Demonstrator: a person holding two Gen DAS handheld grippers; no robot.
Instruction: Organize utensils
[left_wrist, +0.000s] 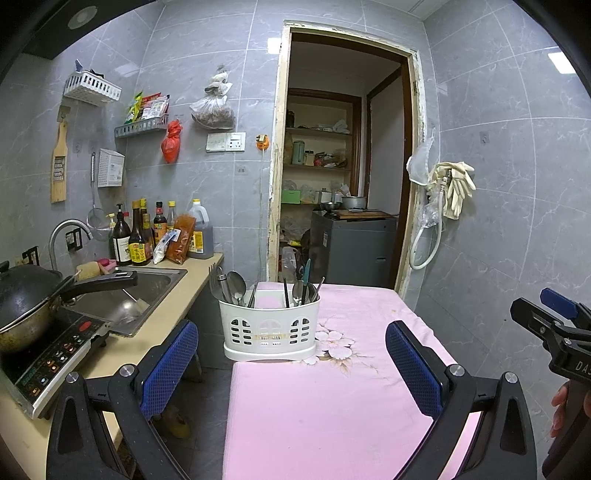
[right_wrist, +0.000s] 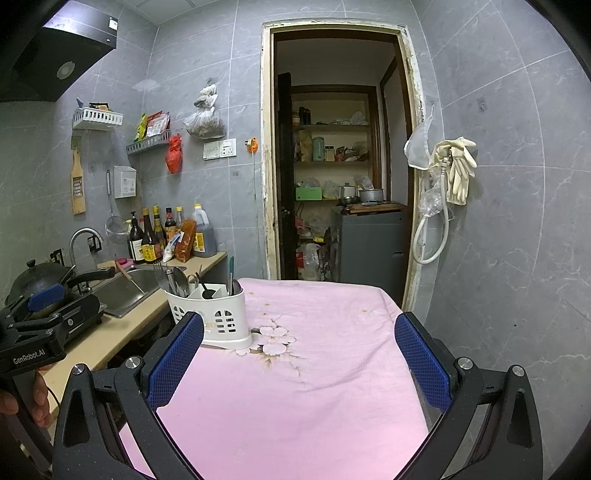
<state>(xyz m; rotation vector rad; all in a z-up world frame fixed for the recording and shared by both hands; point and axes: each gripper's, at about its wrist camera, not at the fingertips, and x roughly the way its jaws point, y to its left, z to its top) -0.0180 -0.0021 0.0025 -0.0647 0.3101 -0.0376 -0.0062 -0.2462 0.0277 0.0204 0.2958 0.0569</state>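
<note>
Low over a pink-covered bench (left_wrist: 332, 406), the left tool (left_wrist: 291, 365) hangs with its two blue-padded fingers (left_wrist: 170, 369) spread wide and nothing between them. Straight ahead of it, past the fingertips and apart from them, stands a white plastic utensil caddy (left_wrist: 269, 326) at the bench's near-left corner, beside a printed flower pattern on the cloth. Standing upright in the caddy's compartments are a fork (left_wrist: 214, 284), spoons (left_wrist: 236, 284), dark chopsticks (left_wrist: 286, 293) and a teal-handled utensil (left_wrist: 306, 275).

Further right, the right tool (right_wrist: 299, 354) is also spread wide and empty above the same pink cloth. From its view the caddy (right_wrist: 218, 317) sits ahead and to the left, just behind the left fingertip (right_wrist: 177, 365), which overlaps it in the picture; whether they touch cannot be told. Each tool shows at the edge of the other's view, gripped by a person's hand (right_wrist: 33, 398).

Left of the bench runs a kitchen counter (left_wrist: 177, 306) with a steel sink (left_wrist: 125, 299), a lidded wok (left_wrist: 26, 302) on an induction cooker (left_wrist: 55, 354), and sauce bottles (left_wrist: 147, 236) against a grey tiled wall. Behind the bench, an open doorway (left_wrist: 343, 166) shows pantry shelves.
</note>
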